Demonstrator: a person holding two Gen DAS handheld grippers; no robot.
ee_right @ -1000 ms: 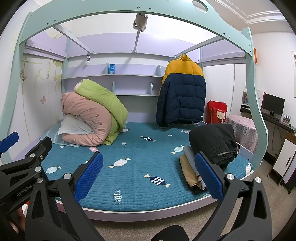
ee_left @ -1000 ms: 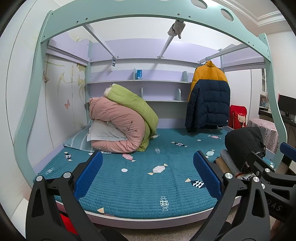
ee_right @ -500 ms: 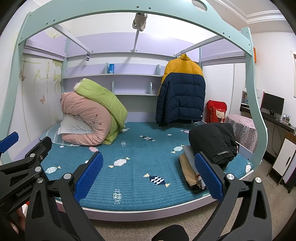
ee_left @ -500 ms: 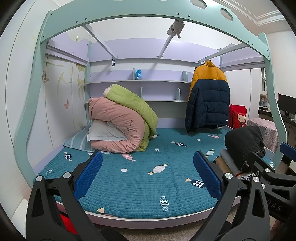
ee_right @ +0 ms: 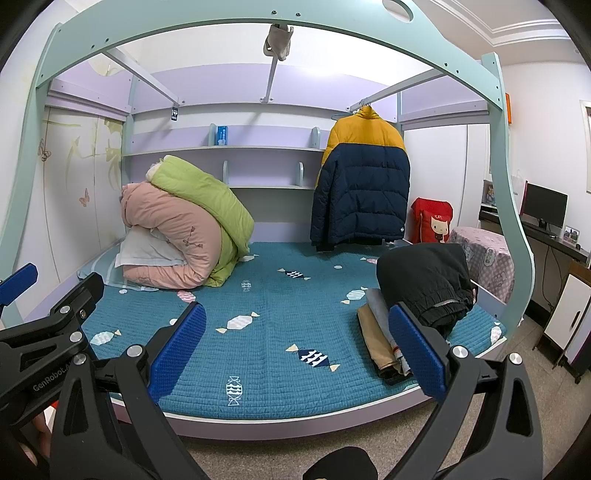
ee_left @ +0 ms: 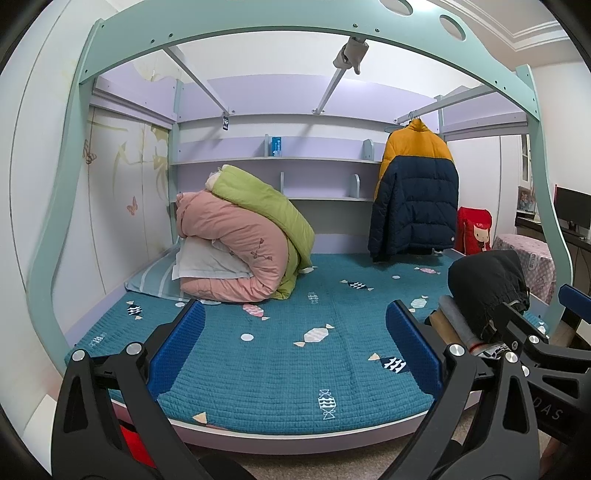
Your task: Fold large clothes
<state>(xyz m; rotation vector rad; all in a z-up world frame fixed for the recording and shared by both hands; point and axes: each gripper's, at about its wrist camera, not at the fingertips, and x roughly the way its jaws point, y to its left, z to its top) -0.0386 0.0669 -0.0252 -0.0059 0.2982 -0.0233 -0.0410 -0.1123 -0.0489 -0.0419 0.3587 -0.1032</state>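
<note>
A yellow and navy puffer jacket (ee_left: 415, 192) hangs from a rail at the back right of the bed; it also shows in the right wrist view (ee_right: 364, 186). A black garment (ee_right: 424, 280) lies heaped on a small stack of folded clothes (ee_right: 380, 339) at the bed's right edge, also seen in the left wrist view (ee_left: 487, 288). My left gripper (ee_left: 295, 350) is open and empty, held before the bed's front edge. My right gripper (ee_right: 295, 350) is open and empty beside it, and the stack sits just behind its right finger.
The teal quilted mattress (ee_right: 273, 332) lies under a mint loft frame (ee_right: 258, 29). Rolled pink and green duvets (ee_right: 184, 236) with a pillow sit at the back left. A red bag (ee_right: 432, 221), a covered stool (ee_right: 484, 251) and a desk with a monitor (ee_right: 545, 206) stand to the right.
</note>
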